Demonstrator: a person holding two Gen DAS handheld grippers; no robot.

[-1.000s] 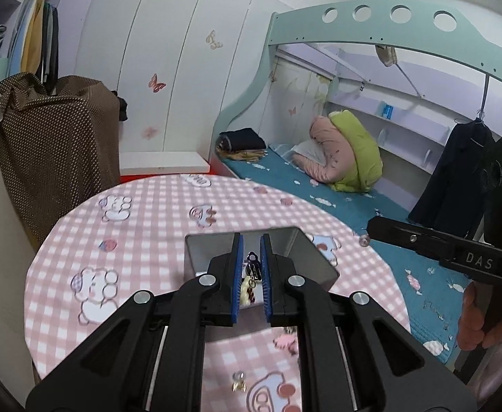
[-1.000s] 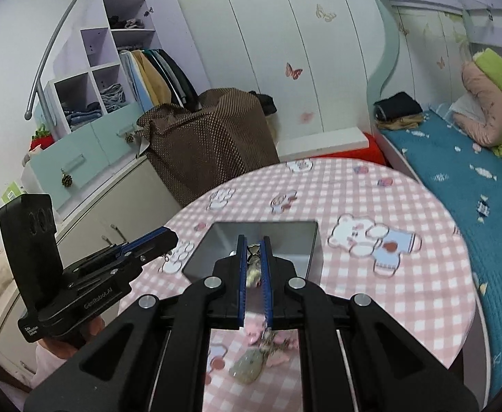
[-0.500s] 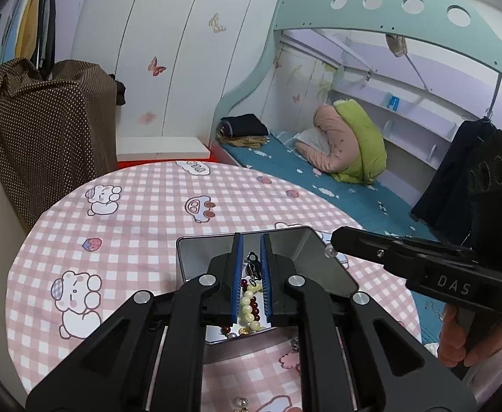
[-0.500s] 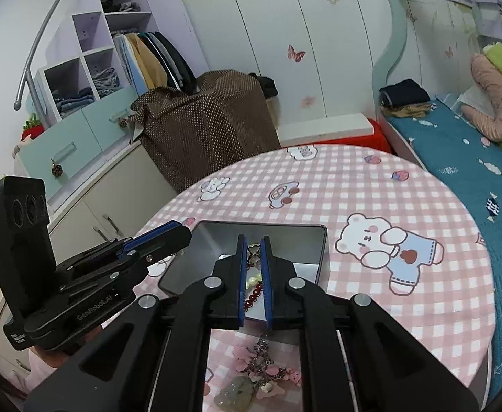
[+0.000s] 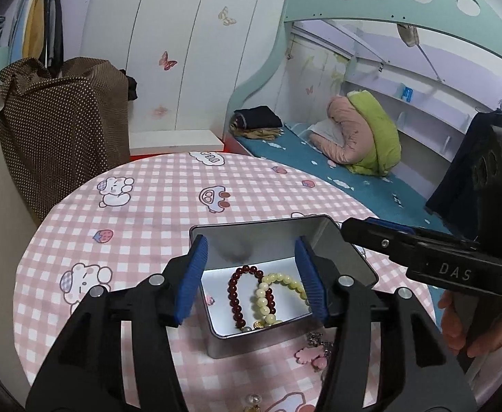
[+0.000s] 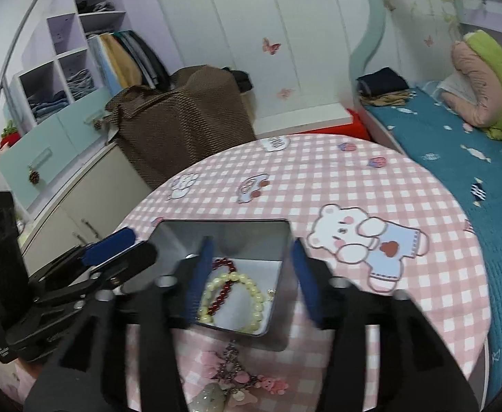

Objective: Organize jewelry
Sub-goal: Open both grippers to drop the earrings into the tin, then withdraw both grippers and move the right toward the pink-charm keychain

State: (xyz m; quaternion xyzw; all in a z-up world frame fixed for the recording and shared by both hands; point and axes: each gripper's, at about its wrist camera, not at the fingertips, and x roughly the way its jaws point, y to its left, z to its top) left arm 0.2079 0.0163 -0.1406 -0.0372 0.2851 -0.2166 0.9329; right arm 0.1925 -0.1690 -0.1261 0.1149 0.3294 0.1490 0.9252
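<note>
Bracelets [image 5: 251, 295]: dark red and cream bead strands overlapping inside tin [image 5: 340, 257].

The right gripper [image 6: 251, 274] is motion-blurred, hiding part of the cream bead bracelet [image 6: 251, 295]; a charm pendant [image 6: 230, 384] blurs below — a gold earring [image 5: 253, 408] is edge-cropped.
</note>
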